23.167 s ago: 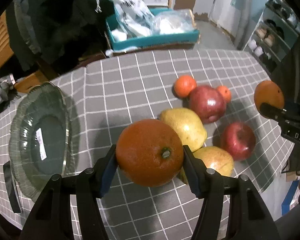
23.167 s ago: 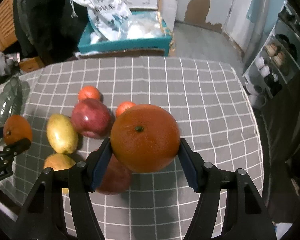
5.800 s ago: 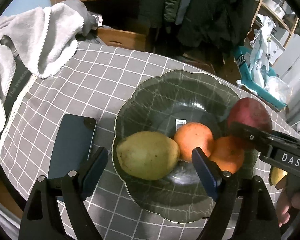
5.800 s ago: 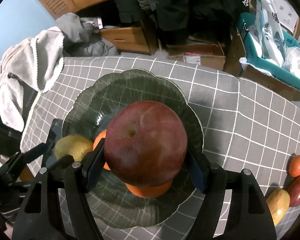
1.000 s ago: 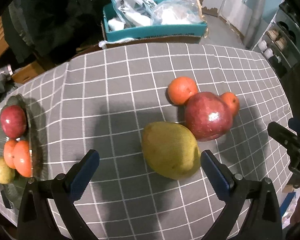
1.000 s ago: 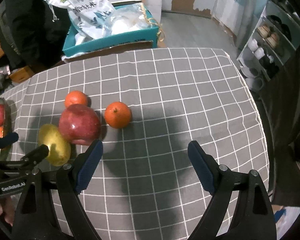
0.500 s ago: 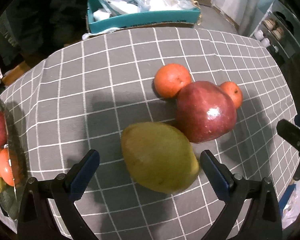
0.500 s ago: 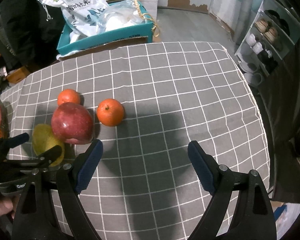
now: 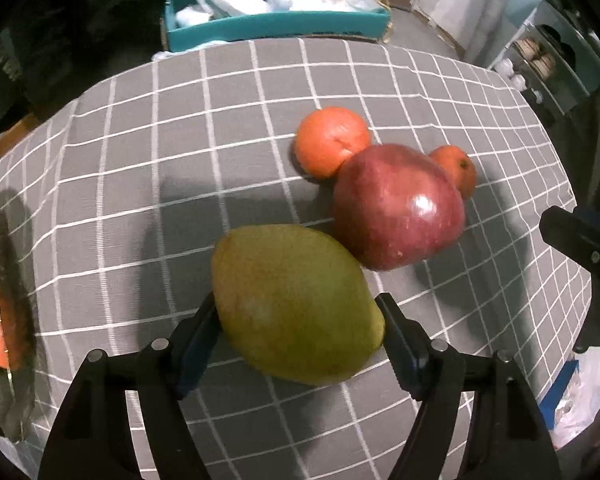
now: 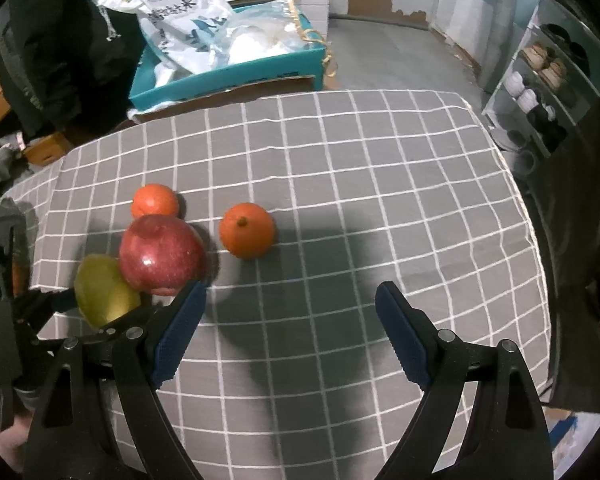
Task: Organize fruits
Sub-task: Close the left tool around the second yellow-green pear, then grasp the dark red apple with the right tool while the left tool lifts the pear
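So from my seat, the left gripper (image 9: 298, 322) has just been closing its fingers around the yellow-green pear (image 9: 296, 304), and both blue pads now sit right up against its sides, so I'd call that a grip. The pear is still lying on the worktop (image 9: 180, 128), which has a grey cloth with a white grid over it.

Just behind the pear and touching it, or close to it, is the red apple (image 9: 396, 206). One small orange (image 9: 332, 140) sits at the apple's far left, and another small orange (image 9: 454, 170) peeks out from behind its right side. In the right wrist view that second one stands a bit apart from the apple.

Over at the far left edge of the left wrist view I can see the rim of the glass bowl (image 9: 4, 408) with some orange and red fruit in it, though it's mostly cut off.

The right gripper (image 10: 290, 326) hangs over bare cloth with its fingers spread wide and nothing between them. Its left finger is near the apple but I can't tell if it touches.

Past the far edge of the worktop there's a teal box (image 10: 228, 74) with plastic bags (image 10: 180, 28) piled in it.
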A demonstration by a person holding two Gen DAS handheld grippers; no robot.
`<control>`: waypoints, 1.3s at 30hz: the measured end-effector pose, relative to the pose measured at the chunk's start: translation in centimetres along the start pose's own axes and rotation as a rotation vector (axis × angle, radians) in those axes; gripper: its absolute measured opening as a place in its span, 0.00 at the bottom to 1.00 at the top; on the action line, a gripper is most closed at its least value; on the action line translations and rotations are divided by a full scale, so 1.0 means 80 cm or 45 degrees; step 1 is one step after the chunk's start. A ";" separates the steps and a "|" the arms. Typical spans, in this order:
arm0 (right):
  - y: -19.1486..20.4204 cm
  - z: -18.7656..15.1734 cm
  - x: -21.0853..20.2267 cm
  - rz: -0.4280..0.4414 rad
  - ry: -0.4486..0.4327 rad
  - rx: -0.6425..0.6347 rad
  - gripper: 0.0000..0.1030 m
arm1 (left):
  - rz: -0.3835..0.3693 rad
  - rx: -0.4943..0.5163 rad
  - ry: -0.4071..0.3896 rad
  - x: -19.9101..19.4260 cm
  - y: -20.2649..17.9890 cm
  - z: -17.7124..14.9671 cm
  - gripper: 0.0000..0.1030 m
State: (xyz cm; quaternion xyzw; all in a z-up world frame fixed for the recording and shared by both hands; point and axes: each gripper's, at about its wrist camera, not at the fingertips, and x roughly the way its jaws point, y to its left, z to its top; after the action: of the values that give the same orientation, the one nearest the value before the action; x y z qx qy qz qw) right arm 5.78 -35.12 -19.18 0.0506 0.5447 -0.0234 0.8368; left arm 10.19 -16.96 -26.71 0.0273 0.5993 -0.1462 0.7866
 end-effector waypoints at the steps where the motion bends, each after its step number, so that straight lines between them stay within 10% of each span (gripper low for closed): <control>1: 0.004 0.001 0.000 0.012 -0.001 -0.009 0.84 | 0.007 -0.009 -0.007 -0.003 0.006 0.001 0.74; 17: 0.080 0.022 0.052 0.180 0.076 -0.087 0.84 | 0.103 -0.070 -0.081 -0.037 0.071 -0.007 0.73; 39: 0.107 0.016 0.100 0.114 0.153 -0.133 0.75 | 0.082 -0.153 -0.133 -0.060 0.104 -0.003 0.73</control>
State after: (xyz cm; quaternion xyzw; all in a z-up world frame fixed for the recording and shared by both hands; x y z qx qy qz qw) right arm 10.97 -26.65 -25.44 0.0326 0.5915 0.0456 0.8044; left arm 11.01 -8.02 -23.27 -0.0083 0.5641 -0.0860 0.8212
